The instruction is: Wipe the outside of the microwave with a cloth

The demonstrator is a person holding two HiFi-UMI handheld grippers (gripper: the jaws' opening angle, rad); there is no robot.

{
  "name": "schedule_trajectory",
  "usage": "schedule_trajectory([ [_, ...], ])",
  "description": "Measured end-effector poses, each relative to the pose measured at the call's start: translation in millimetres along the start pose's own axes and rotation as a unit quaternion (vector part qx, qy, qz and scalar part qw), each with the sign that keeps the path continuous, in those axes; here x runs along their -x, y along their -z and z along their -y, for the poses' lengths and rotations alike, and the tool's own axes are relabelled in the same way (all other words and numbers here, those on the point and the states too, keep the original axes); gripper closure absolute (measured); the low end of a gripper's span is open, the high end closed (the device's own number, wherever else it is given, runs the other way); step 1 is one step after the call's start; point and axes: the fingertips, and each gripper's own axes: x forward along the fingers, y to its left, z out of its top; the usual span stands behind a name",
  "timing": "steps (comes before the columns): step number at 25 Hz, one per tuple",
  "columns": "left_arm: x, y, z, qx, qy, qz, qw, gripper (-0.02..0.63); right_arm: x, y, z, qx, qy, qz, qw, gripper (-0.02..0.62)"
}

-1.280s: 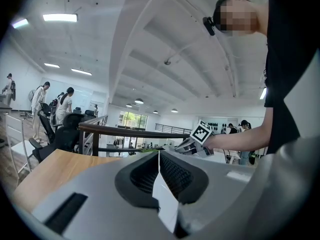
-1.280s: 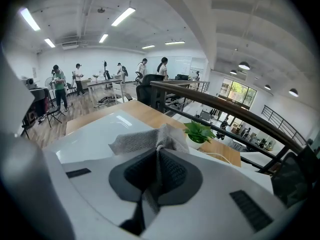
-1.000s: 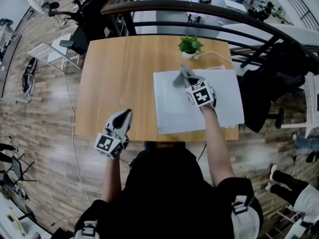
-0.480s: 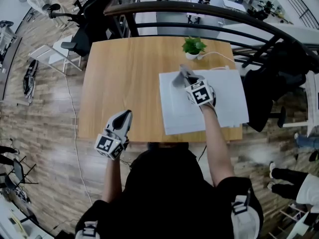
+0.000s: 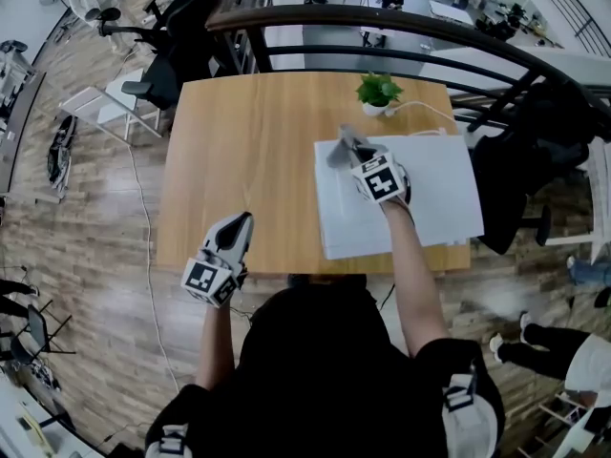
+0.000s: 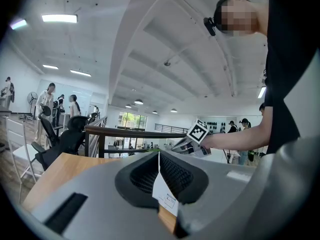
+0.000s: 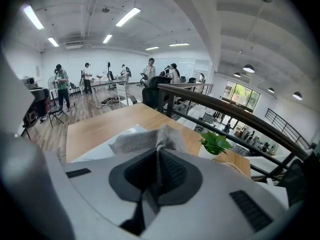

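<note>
The white microwave (image 5: pixel 430 194) stands on the right half of the wooden table (image 5: pixel 248 151), seen from above. My right gripper (image 5: pixel 350 147) is over the left part of its top, shut on a grey cloth (image 5: pixel 340 151) that bunches out past the jaws. In the right gripper view the cloth (image 7: pixel 142 139) hangs over the white top (image 7: pixel 95 151). My left gripper (image 5: pixel 242 221) hovers at the table's front edge, left of the microwave, shut with nothing in it. Its own view shows the closed jaws (image 6: pixel 159 156) and the right gripper (image 6: pixel 197 134) beyond.
A small potted plant (image 5: pixel 379 91) stands at the table's back edge beside the microwave, with a white cable (image 5: pixel 425 108) running to the right. A dark curved railing (image 5: pixel 382 22) runs behind the table. Office chairs (image 5: pixel 143 84) stand to the left on the wood floor.
The table and microwave sit a little further right in the head view. The right gripper with the cloth now lies slightly nearer the microwave's left edge. The left gripper has stayed put.
</note>
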Motion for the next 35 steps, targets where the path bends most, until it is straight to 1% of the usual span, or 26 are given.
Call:
schedule_trajectory([
  [2, 2.6, 0.2, -1.9, 0.000, -0.002, 0.001, 1.0000, 0.597, -3.6, 0.2, -7.2, 0.000, -0.007, -0.006, 1.000, 0.583],
  [8, 11.3, 3.4, -5.6, 0.001, -0.007, -0.002, 1.0000, 0.597, -6.1, -13.3, -13.9, 0.013, -0.003, 0.009, 1.000, 0.583],
  [12, 14.0, 5.8, -5.9, 0.002, -0.010, -0.002, 0.9999, 0.597, -11.1, -8.1, -23.1, 0.009, -0.016, -0.003, 1.000, 0.583],
  [20, 17.7, 3.1, -13.1, 0.002, -0.016, -0.001, 0.9999, 0.597, -17.0, -12.7, -28.9, 0.014, -0.022, -0.008, 1.000, 0.584],
  [24, 17.7, 3.8, -13.0, 0.002, -0.018, 0.000, 0.9998, 0.597, -21.2, -11.8, -37.8, 0.025, -0.028, -0.016, 0.999, 0.583],
  [28, 15.7, 3.8, -11.6, 0.004, -0.019, 0.002, 0.9998, 0.597, -23.1, -18.5, -46.2, 0.045, -0.032, -0.010, 0.998, 0.583],
  [35, 13.7, 1.8, -9.0, 0.005, -0.018, 0.003, 0.9998, 0.597, -23.5, -14.2, -51.0, 0.046, -0.045, -0.014, 0.998, 0.583],
])
